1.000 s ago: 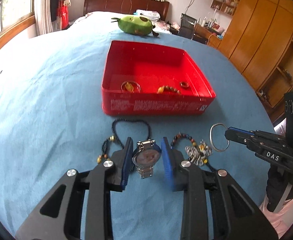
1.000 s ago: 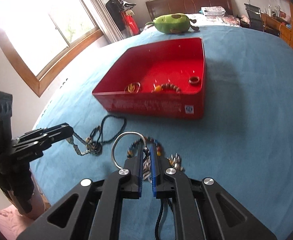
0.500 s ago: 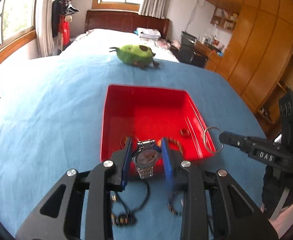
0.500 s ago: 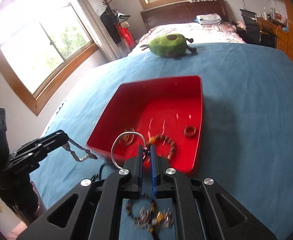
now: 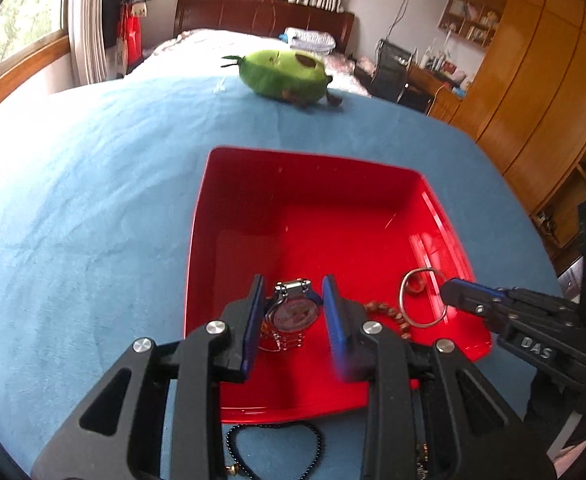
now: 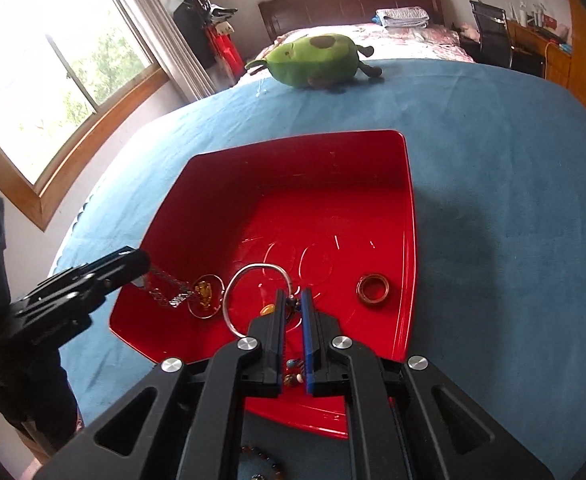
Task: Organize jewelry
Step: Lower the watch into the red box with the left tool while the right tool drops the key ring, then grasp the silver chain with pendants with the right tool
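Observation:
My left gripper (image 5: 293,282) is shut on a silver wristwatch (image 5: 291,316), gripping its case between the blue pads. It hangs over the near part of the red tray (image 5: 313,208). In the right wrist view the watch strap (image 6: 169,292) dangles from the left gripper (image 6: 135,266). My right gripper (image 6: 293,294) holds a thin silver bangle (image 6: 226,300) by its edge at the fingertips while the jaws are opening slightly. The bangle (image 5: 401,294) stands upright over the tray's near right side, at the right gripper's tip (image 5: 451,290).
Inside the tray (image 6: 293,184) lie a brown ring (image 6: 373,289), a gold pendant hoop (image 6: 205,294) and a brown bead bracelet (image 5: 389,314). A black bead necklace (image 5: 277,452) lies on the blue cloth in front of the tray. A green plush toy (image 5: 285,76) sits beyond it.
Both grippers moved forward from above the jewelry pile on the cloth to over the red tray, carrying the watch and the bangle. The gap between the right jaws has widened a little.

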Available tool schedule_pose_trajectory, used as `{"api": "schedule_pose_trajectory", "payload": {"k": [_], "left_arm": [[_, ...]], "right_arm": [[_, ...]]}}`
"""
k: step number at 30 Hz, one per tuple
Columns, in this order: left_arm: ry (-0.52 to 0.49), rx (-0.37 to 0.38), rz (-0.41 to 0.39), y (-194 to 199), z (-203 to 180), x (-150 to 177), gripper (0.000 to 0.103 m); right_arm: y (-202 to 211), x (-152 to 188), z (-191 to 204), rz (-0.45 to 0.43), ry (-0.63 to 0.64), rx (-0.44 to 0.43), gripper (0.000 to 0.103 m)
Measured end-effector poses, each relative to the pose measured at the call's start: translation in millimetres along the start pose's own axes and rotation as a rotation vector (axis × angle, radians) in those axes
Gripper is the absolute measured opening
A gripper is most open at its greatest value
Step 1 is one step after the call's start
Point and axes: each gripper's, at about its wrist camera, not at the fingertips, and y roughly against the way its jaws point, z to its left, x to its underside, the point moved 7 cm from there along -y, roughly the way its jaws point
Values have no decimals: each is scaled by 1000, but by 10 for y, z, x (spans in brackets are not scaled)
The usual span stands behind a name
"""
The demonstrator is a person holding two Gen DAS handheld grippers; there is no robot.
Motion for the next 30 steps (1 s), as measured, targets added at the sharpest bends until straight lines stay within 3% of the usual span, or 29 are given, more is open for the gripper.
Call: {"api": "schedule_pose_trajectory", "payload": {"k": [4,7,10,12,14,18,20,23,30], "left_arm": [[6,-16,-53,134,36,-25,33],[9,-2,-126,418,6,-56,43],[-2,-11,-180,687,-48,-58,58],[-10,-22,-214,861,-76,-36,67],[-18,-53,-228,990,-88,12,74],[-24,-68,-237,1134,-96,112,82],[-31,-73,-250,1198,-96,200,85],[-47,-96,-260,1242,-48,358,89],[-18,-109,-161,1164,239,899,90]], "right_arm": [[134,-5,23,-30,1,-12,11],[349,18,61,-72,5,-20,12],[545,35,82,-120,10,-3,32],[627,68,80,-132,13,33,34],[709,129,84,-139,12,58,44],[870,266,133,-164,34,88,62],[948,361,145,-188,51,107,85],[1031,481,124,-208,58,149,99],[1165,809,118,-184,22,103,99]]}}
